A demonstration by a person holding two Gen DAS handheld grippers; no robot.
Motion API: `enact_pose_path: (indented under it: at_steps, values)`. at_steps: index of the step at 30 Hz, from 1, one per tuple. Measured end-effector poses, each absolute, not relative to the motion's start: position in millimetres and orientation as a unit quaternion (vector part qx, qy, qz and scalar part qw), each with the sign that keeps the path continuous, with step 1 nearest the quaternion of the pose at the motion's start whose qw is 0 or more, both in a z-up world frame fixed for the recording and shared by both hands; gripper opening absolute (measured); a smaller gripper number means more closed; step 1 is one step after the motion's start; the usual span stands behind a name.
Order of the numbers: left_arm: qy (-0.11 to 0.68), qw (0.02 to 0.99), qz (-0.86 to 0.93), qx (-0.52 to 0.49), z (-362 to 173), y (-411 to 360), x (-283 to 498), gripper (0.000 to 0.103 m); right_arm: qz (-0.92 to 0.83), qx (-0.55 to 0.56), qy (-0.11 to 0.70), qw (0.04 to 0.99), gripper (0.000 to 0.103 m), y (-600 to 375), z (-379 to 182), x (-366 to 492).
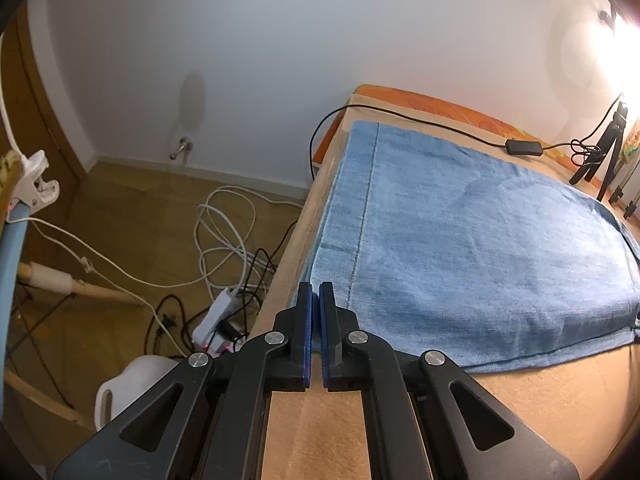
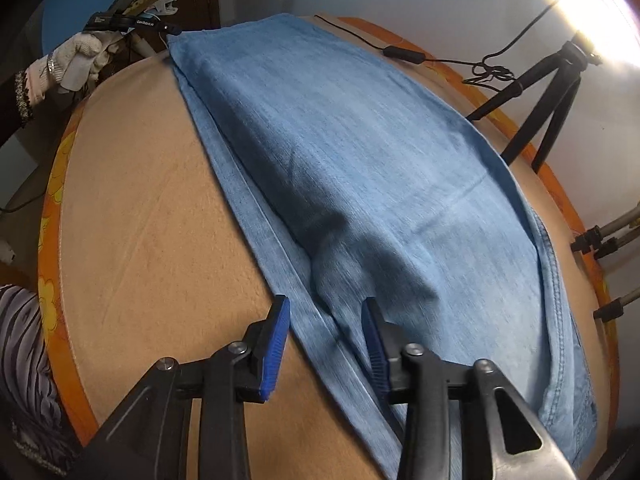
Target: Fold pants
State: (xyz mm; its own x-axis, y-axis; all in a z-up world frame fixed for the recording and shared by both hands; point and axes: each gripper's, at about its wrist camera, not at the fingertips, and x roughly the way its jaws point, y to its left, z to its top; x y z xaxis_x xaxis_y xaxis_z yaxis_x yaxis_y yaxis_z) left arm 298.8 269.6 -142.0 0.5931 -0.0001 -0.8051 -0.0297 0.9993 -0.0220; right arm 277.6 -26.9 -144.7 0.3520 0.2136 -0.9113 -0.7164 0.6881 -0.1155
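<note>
1. The pants point(image 2: 360, 140) are light blue denim, folded into a long flat band with one layer over another; the cloth is mostly smooth, with a soft bulge and a darker shadowed crease near the right tongs.
2. A dark stitched line runs parallel to the hem at the pants' far end in the left wrist view; a curved seam with double stitching shows along the pants' edge on the side away from the right tongs' outer finger.
3. The pants lie on a beige-covered table point(image 2: 140, 200) with an orange flowered border; bare table shows on both long sides of the pants.
4. The left tongs point(image 1: 316, 296) are clenched on the hem corner of the pants, only a sliver of blue cloth showing between the pads; a gloved hand point(image 2: 80, 56) holds them at that end of the pants.
5. The right tongs point(image 2: 325, 301) stand released at the opposite end of the pants, straddling the folded long edge; one finger is over bare table just beside the pants, the other over the cloth, and neither pad presses the denim.
6. Beyond the pants' far long edge a black cable point(image 2: 404, 55) lies on the table, and a black tripod point(image 2: 552, 92) stands near it.
</note>
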Motion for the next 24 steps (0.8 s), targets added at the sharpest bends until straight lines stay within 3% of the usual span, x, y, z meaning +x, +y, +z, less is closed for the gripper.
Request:
enact_pose_path:
  at_steps: [4,7,8,9,11,15,19,24]
  values:
    - [0.448,0.893,-0.001,-0.038,-140.1,275.8,295.9,0.002,0.291,-0.252,0.491,0.782,0.032,-22.0,-150.3,286.5]
    - [0.445,0.894,-0.001,-0.049,-137.8,283.7,292.1,0.005,0.287,-0.244,0.495,0.783,0.023,-21.7,-151.8,290.5]
    - [0.444,0.894,-0.002,-0.055,-137.9,286.2,290.8,0.014,0.284,-0.245,0.495,0.784,0.016,-22.2,-152.2,291.7]
    - [0.446,0.893,-0.005,-0.064,-138.9,288.5,290.1,0.031,0.281,-0.246,0.495,0.784,0.015,-22.5,-152.5,292.1]
    - [0.447,0.892,-0.008,-0.072,-142.1,289.2,287.6,0.039,0.281,-0.246,0.495,0.785,0.014,-22.7,-153.1,293.3]
    - [0.455,0.888,-0.004,-0.063,-152.0,280.3,287.8,0.039,0.279,-0.256,0.492,0.784,0.003,-20.1,-154.3,291.5]
    - [0.466,0.883,0.007,-0.049,-163.6,272.5,292.6,0.039,0.286,-0.241,0.503,0.779,0.001,-21.7,-150.1,293.6]
    - [0.465,0.885,0.014,-0.028,-167.2,266.5,294.6,0.029,0.316,-0.194,0.519,0.77,0.0,-32.9,-128.4,294.4]
